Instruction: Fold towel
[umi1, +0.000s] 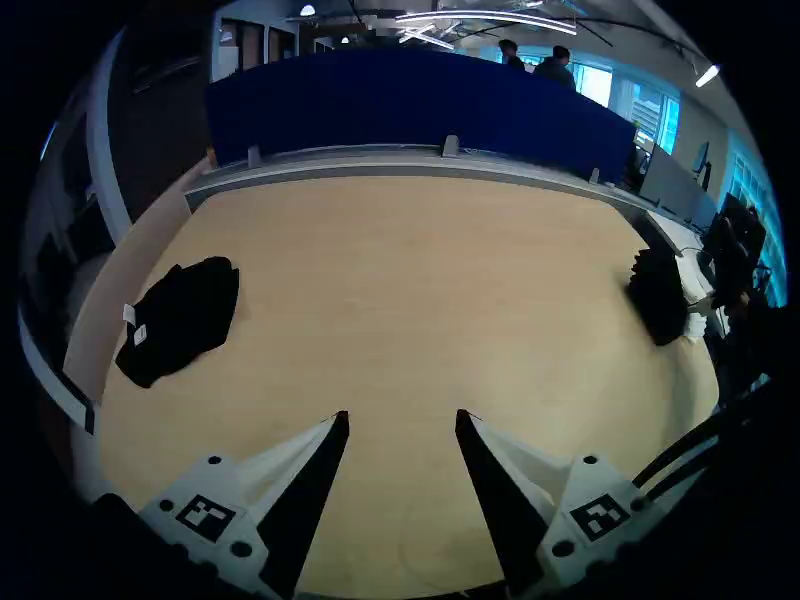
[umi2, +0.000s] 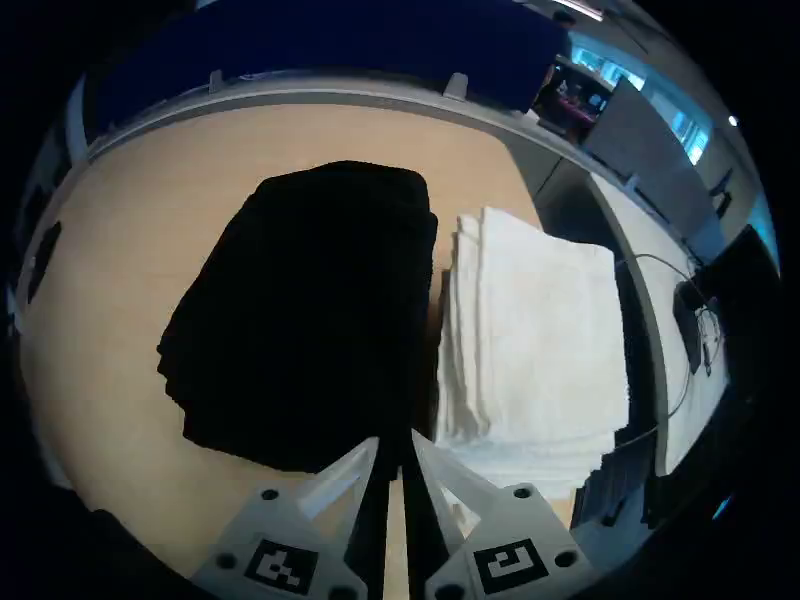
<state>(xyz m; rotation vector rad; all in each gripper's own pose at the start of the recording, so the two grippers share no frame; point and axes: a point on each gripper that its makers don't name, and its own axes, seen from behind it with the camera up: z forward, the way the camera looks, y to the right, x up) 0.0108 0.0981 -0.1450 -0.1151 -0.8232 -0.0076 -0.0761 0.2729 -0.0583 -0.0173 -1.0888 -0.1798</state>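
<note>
Lying just ahead of the right claw (umi2: 395, 445) is a black towel (umi2: 300, 320)

Cool indoor light falls from ceiling strip lights (umi1: 487, 17), and bright cyan windows (umi1: 655, 115) glow at the far right of the left gripper view. The wooden tabletop (umi1: 420, 270) is evenly lit, with only soft, faint shadows. Both views are sharp in the middle, bend strongly toward the rim and darken there. In the right gripper view the stack of black towels (umi2: 310, 320) sinks into near-featureless black, while the stack of white towels (umi2: 535, 340) is bright yet keeps its fold lines.
</note>
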